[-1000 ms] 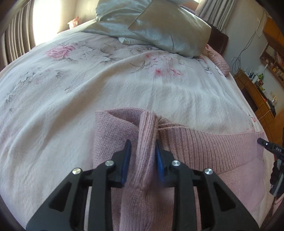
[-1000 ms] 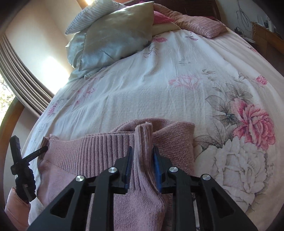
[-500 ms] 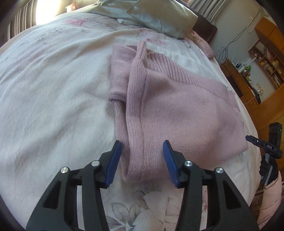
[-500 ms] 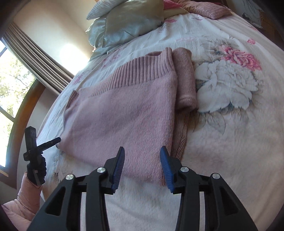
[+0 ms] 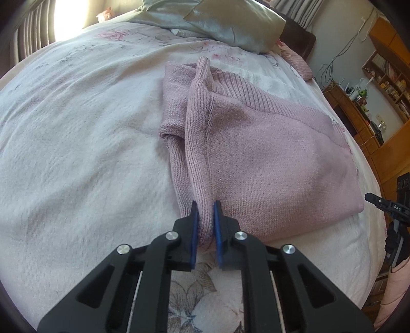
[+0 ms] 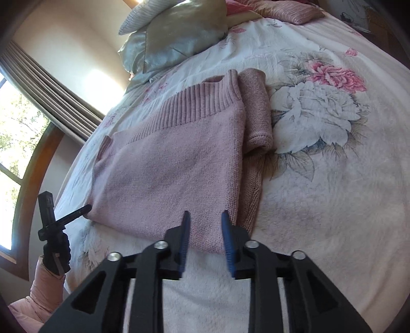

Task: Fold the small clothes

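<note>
- The left gripper (image 5: 205, 225) is clamped on a raised ridge of knit at the near edge of the pink sweater (image 5: 269, 153), on the side where the sleeve (image 5: 174, 107) is folded in.
- The right gripper (image 6: 205, 230) has its jaws apart, straddling the sweater's near hem at the opposite corner; it grips nothing yet.
- The sweater lies partly folded in the middle of the bed (image 5: 77, 153), ribbed hem toward the pillows (image 5: 225, 23) at the head edge.
- Risk: with only one side pinched, a lift now would likely drag the garment askew and shake the tucked sleeve loose.
- Risk: the left jaws hold a narrow bunch; they may have caught only the top layer, though the view cannot settle that, and the lower layers could then stay behind.
- Risk: the soft floral bedspread (image 6: 320, 115) could ruck up under the right jaws and get pinched with the hem.
- Writing: white letters reading roughly "DAS" show on the right gripper's black finger at the left view's right edge. No other legible label.
</note>
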`<action>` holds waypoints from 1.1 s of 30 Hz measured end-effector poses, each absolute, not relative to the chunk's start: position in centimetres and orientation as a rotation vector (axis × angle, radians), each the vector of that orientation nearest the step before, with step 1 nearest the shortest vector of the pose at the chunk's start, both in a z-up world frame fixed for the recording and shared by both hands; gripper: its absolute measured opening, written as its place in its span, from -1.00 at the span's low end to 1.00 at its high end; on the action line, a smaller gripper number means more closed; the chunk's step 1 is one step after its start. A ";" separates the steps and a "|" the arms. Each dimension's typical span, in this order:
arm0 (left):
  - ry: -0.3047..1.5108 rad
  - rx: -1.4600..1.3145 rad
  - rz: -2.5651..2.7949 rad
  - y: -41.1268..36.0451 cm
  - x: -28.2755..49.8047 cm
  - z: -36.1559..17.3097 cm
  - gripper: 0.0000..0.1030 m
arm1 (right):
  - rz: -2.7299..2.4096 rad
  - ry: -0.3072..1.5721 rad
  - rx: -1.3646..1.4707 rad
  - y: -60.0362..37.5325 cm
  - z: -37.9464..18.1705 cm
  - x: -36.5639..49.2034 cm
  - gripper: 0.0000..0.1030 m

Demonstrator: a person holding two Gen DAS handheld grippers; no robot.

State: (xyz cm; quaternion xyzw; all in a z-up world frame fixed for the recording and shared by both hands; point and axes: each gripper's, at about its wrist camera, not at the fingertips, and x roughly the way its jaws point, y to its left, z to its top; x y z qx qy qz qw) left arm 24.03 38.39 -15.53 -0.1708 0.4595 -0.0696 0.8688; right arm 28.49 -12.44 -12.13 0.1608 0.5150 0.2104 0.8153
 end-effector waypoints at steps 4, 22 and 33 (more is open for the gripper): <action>0.959 -0.346 -0.139 38.2 24.1 -16.0 -0.77 | 0.423 1.148 0.364 -13.1 -14.2 28.7 -0.22; 0.965 -0.330 -0.152 38.6 23.9 -17.0 -0.78 | 0.403 1.191 0.411 -13.8 -17.3 28.3 -0.87; 0.856 -0.270 -0.028 38.5 23.1 -11.3 -0.36 | 0.450 1.107 0.455 -14.8 -12.9 28.9 0.00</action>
